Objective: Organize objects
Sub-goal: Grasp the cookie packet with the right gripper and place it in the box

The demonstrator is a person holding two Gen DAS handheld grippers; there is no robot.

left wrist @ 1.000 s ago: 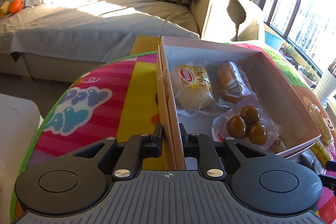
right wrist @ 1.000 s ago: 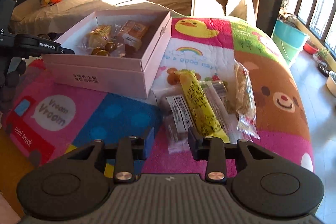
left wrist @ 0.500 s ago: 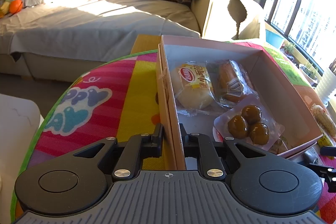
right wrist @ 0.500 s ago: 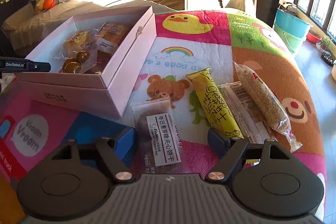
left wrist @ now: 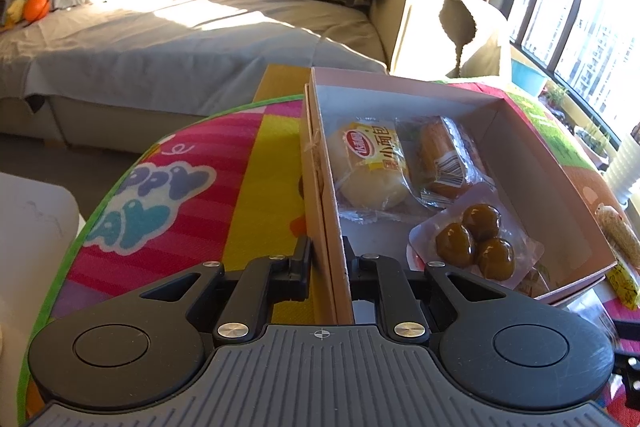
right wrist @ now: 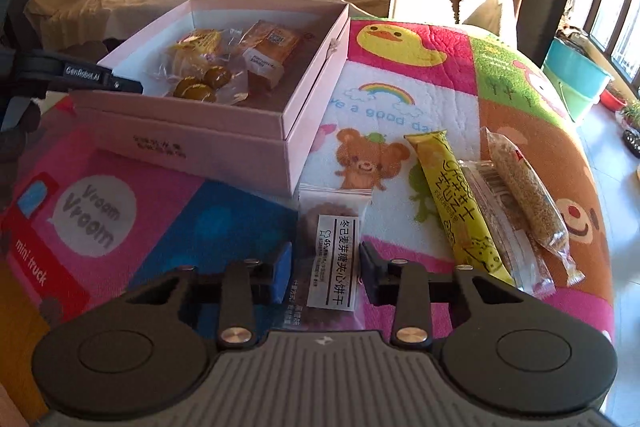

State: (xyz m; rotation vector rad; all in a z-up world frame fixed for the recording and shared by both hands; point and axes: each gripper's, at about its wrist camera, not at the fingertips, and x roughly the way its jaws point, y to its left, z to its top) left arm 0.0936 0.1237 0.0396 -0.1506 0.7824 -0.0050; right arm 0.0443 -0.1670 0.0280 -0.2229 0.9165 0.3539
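Note:
An open pink box (left wrist: 520, 163) stands on the colourful mat and holds a bun packet (left wrist: 368, 163), an orange snack packet (left wrist: 440, 159) and a pack of three brown balls (left wrist: 472, 243). My left gripper (left wrist: 326, 259) is shut on the box's near left wall. In the right wrist view the box (right wrist: 200, 143) sits at the left, with one of the left gripper's fingers (right wrist: 120, 83) at its rim. My right gripper (right wrist: 325, 267) has its jaws closing on a clear cookie packet (right wrist: 332, 247) that lies between them, and the pads touch its edges.
A yellow cheese stick (right wrist: 460, 203), a clear wrapped bar (right wrist: 500, 223) and a sesame bar (right wrist: 528, 195) lie side by side to the right of the cookie packet. Beyond the table are a grey sofa (left wrist: 160, 47), a cardboard box (left wrist: 440, 27) and a teal bucket (right wrist: 576, 79).
The right gripper pulled back from the snack pile, opened wide over the cookie packet, then narrowed around it. The left gripper and the box stayed put.

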